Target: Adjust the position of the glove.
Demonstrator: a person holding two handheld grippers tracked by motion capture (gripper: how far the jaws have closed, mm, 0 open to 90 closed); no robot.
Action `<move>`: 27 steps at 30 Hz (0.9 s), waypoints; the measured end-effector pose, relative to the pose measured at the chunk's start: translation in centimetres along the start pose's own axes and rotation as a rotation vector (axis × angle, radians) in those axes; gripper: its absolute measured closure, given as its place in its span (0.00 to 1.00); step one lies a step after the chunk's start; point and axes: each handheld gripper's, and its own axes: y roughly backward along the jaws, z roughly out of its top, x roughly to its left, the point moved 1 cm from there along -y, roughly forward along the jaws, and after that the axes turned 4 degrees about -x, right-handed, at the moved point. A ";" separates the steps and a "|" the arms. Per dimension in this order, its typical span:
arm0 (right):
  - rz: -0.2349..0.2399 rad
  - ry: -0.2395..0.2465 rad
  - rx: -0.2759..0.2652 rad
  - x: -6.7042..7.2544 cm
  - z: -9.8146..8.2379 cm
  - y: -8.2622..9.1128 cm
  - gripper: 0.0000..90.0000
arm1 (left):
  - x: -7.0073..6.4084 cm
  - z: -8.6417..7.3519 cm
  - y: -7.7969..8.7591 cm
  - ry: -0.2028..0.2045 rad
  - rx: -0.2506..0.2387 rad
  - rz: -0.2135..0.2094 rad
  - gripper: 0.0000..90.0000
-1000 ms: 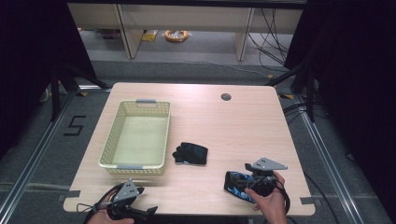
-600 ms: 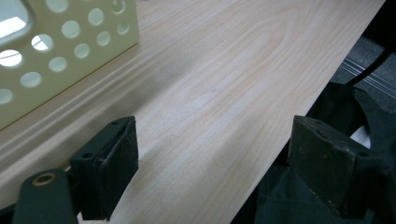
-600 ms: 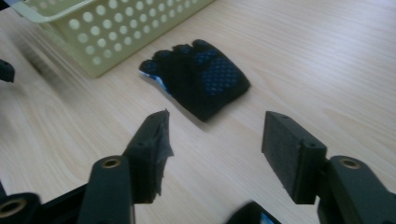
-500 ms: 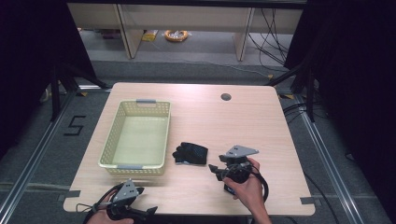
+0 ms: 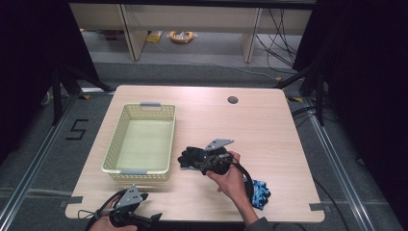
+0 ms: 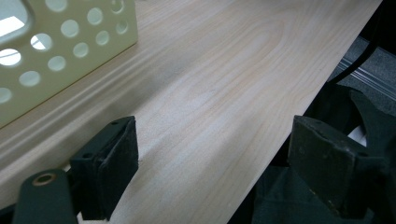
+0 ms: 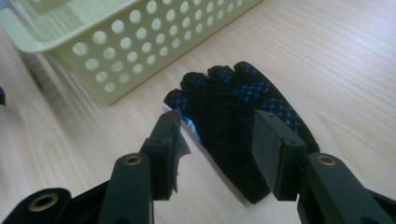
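Right hand-held gripper (image 7: 217, 140) poised over the black fabric glove with blue grip dots (image 7: 243, 121), which lies flat on the light wooden desk (image 5: 269, 125) just beside the pale yellow perforated plastic basket (image 5: 139, 142). Its jaws have just been closing and straddle the glove's edge, pads not yet pressing. Left hand-held gripper (image 6: 215, 163) released at the desk's near edge. A blue glove (image 5: 260, 192) lies near the right forearm.

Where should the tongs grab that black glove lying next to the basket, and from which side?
Take the black glove across its palm, coming from the cuff end as the right tongs now do. It lies flat with its fingers toward the basket, so the pads can straddle the narrower palm and pinch the fabric up.
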 end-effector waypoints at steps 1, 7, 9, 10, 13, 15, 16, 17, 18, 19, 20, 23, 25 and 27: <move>0.009 0.009 0.030 -0.1 0.2 -0.2 0.62 | 0.0 0.0 0.1 0.001 0.005 -0.008 0.17; -0.008 0.016 0.041 -0.6 0.2 -2.2 0.65 | 0.1 0.1 0.2 -0.022 0.005 -0.014 0.17; -0.007 0.018 0.055 -0.7 0.3 -2.3 0.65 | 0.0 0.0 0.0 -0.009 -0.006 -0.006 0.17; -0.010 0.017 0.063 -0.9 0.3 -2.5 0.65 | 0.0 0.0 0.0 -0.009 -0.005 -0.007 0.17; -0.002 -0.003 0.082 -1.6 0.1 -3.4 0.68 | 0.1 0.0 0.1 -0.023 0.008 -0.012 0.17; -0.008 -0.002 0.077 -1.6 0.0 -3.6 0.68 | 0.1 0.0 0.1 -0.021 0.007 -0.012 0.17; -0.001 -0.010 0.095 -1.6 0.0 -3.6 0.68 | 0.1 0.0 0.1 -0.021 0.007 -0.011 0.17; -0.003 -0.005 0.103 -1.7 0.0 -3.8 0.69 | 0.0 0.0 0.1 -0.019 0.006 -0.015 0.17; -0.003 -0.005 0.103 -1.7 0.0 -3.8 0.69 | 0.0 0.0 0.1 -0.019 0.006 -0.015 0.17; 0.000 -0.006 0.109 -1.7 -0.1 -3.9 0.70 | -0.1 0.0 0.0 0.002 -0.014 -0.031 0.17; -0.002 0.008 0.114 -1.8 -0.1 -4.1 0.70 | -0.1 0.0 0.0 0.001 -0.012 -0.033 0.17; -0.007 0.017 0.134 -1.9 -0.3 -4.7 0.71 | -0.2 0.0 0.0 -0.001 -0.011 -0.026 0.17; 0.000 -0.005 0.130 -1.7 -0.5 -4.8 0.71 | -0.2 0.0 0.0 -0.001 -0.012 -0.029 0.17; -0.002 0.011 0.141 -1.8 -0.4 -4.7 0.72 | 0.0 0.0 0.2 -0.021 0.010 -0.020 0.17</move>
